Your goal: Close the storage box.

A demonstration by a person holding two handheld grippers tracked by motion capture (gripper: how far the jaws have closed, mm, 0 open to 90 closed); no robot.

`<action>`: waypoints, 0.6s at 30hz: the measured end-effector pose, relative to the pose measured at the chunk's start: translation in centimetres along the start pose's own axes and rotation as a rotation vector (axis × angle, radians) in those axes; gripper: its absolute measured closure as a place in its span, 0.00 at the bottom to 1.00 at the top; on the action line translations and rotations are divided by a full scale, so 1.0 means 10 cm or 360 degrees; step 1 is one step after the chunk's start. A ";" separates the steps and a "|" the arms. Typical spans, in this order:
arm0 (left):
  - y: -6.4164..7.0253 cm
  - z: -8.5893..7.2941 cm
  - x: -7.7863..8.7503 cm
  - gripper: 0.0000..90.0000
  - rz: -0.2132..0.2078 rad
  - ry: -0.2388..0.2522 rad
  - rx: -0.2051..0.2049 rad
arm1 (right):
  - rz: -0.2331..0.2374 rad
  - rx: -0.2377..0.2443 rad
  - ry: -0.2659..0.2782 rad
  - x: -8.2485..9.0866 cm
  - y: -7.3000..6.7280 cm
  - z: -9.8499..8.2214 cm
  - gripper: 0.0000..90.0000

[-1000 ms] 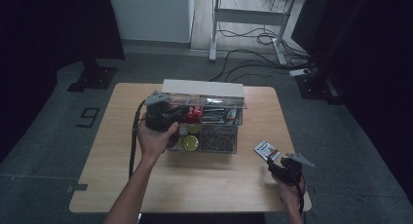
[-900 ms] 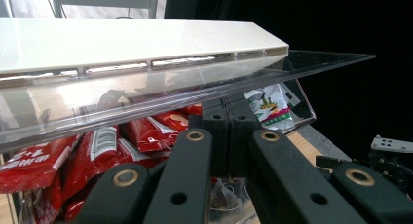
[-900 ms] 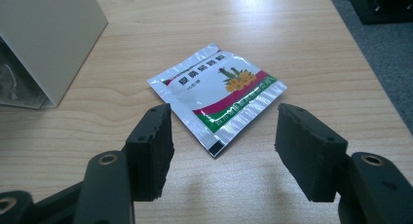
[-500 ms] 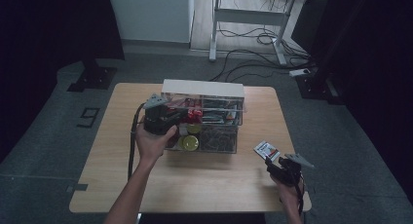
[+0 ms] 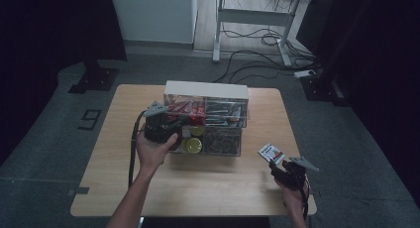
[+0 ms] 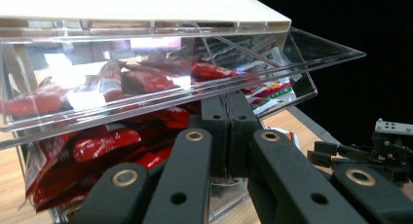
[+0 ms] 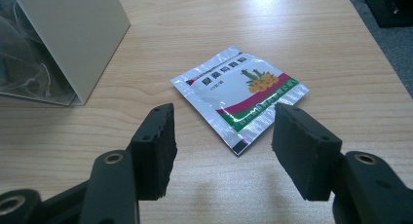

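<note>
A clear storage box with a white top (image 5: 205,89) stands mid-table. My left gripper (image 5: 177,122) is shut on the front edge of its upper left bin, which tilts outward and holds red sachets (image 6: 97,141). In the left gripper view the jaws of my left gripper (image 6: 227,131) press together on the bin's clear lip (image 6: 302,95). A silver sachet (image 7: 241,95) with a red and green band lies flat on the wood, also seen in the high view as the sachet (image 5: 271,152). My right gripper (image 7: 224,146) is open just short of it, near the table's right front corner (image 5: 278,164).
Yellow round items (image 5: 192,145) sit in the lower left bin. The box's white side wall (image 7: 73,34) stands left of the sachet. The wooden table (image 5: 198,188) has bare room in front. A desk frame and cables (image 5: 257,37) lie on the floor behind.
My left gripper has drawn slightly toward the near left, with the bin front tilting out. The right gripper and the sachet have hardly moved.
</note>
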State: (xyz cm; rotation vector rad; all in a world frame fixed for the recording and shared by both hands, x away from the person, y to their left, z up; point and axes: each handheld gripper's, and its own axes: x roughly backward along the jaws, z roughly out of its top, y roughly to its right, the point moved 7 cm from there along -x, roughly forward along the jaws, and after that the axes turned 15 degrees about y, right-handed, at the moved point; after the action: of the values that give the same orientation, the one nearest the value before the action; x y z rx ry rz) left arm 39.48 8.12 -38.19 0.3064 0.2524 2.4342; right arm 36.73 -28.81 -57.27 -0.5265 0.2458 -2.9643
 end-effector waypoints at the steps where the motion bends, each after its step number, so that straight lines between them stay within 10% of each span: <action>1: 0.00 -0.01 0.00 0.99 -0.0001 0.0000 0.0001 | -0.0001 -0.0001 0.0000 0.00 0.00 0.00 0.46; 18: 0.01 -0.13 0.06 0.98 -0.0018 -0.0006 0.0013 | -0.0008 -0.0008 -0.0001 0.00 0.03 -0.02 0.47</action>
State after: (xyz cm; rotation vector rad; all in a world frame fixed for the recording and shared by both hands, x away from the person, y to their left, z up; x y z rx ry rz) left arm 38.60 8.30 -39.27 0.3124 0.2618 2.4219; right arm 36.68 -29.03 -57.53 -0.5291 0.2519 -2.9693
